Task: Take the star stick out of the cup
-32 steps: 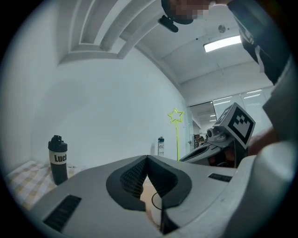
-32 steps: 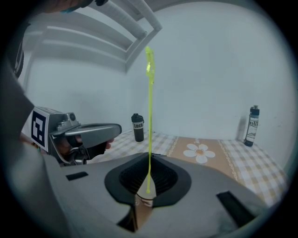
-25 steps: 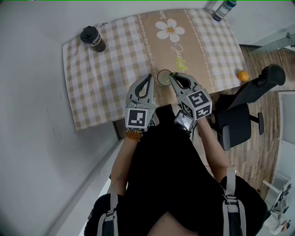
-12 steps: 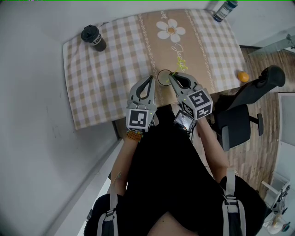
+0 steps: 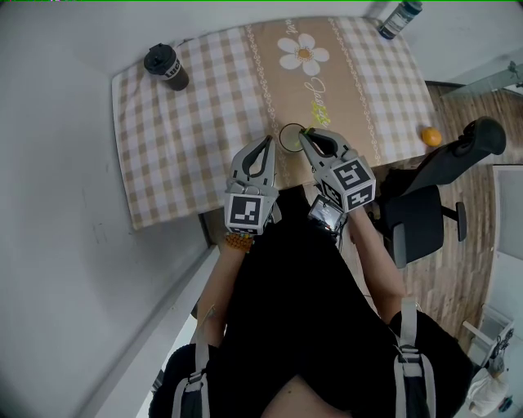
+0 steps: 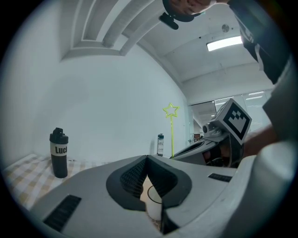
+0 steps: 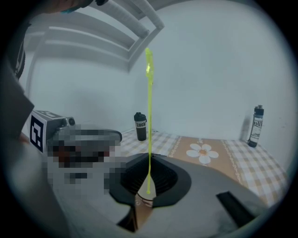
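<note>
A pale cup [image 5: 290, 137] stands near the front edge of the checked tablecloth [image 5: 204, 106]. My right gripper [image 5: 304, 135] hovers at the cup's right rim, shut on the thin yellow-green star stick [image 7: 149, 139]. The stick rises straight up from the jaws, with its star [image 6: 171, 110] at the top. Its lower end is hidden between the pads, just above the cup [image 7: 144, 201]. My left gripper [image 5: 267, 140] sits just left of the cup, shut with nothing between its tips. The cup [image 6: 153, 201] shows beyond its jaws.
A black lidded bottle [image 5: 166, 68] stands at the cloth's far left corner and a clear bottle [image 5: 398, 18] at the far right. An orange [image 5: 431, 135] lies by the right edge. A black office chair [image 5: 433, 196] stands to the right of the person.
</note>
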`<state>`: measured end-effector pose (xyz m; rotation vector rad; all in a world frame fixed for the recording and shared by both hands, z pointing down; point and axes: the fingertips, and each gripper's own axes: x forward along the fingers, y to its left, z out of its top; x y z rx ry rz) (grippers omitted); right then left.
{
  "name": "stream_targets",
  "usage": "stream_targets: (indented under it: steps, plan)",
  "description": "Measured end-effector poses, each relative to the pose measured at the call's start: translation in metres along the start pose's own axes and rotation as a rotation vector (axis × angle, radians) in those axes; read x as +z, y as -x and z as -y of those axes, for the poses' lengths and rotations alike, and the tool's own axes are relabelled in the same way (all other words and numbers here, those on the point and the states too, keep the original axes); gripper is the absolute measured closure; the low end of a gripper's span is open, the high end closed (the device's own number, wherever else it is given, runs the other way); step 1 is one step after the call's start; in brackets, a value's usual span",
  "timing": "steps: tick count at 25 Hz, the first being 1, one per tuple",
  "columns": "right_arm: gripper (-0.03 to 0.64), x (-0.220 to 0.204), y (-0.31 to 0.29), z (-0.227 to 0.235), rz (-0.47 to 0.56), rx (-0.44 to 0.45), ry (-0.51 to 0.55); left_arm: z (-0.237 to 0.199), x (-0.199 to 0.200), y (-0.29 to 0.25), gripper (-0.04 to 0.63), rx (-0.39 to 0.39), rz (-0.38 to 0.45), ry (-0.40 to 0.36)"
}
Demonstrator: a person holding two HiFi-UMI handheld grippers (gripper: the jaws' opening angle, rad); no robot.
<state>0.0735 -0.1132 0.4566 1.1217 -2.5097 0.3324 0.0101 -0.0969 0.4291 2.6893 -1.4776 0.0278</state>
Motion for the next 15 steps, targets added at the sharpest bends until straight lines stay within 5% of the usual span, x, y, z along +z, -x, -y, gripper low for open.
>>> stream_targets:
  steps: [15]
  plan:
    - [0.603, -0.0023, -0.0029, 0.0031, 0.007, 0.016, -0.033, -0.0045, -0.0056, 0.0003, 0.603, 0.014, -0.009, 0.006]
